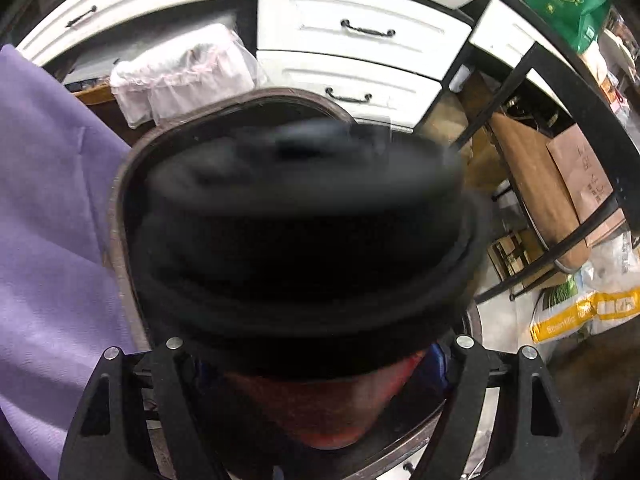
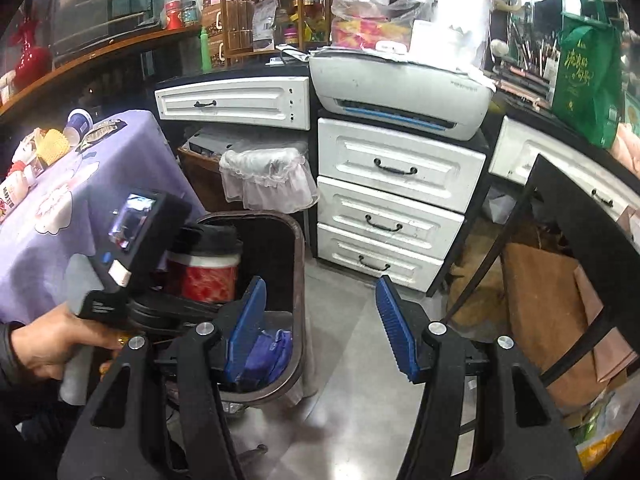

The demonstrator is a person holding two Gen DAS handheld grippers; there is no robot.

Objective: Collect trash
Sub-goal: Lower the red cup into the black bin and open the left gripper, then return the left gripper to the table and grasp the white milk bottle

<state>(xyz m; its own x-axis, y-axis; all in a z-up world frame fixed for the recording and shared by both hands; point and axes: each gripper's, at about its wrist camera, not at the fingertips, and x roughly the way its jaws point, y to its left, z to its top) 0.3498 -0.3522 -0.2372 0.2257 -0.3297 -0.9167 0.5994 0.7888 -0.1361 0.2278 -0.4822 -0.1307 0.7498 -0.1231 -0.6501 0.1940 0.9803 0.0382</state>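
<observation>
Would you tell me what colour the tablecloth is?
Purple tablecloth, with white patches; clearest in the right wrist view.

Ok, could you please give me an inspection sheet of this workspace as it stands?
Surface: purple-clothed table, beside the brown bin.
Job's things: red jar with a black lid, above the bin; a purple wrapper lies inside.
Clutter: paper cup and wrappers on the table.
Grippers: left gripper holds the jar between its fingers; right gripper open, empty.
Cables: nothing seen.
Surroundings: white drawers, printer, green bag.
</observation>
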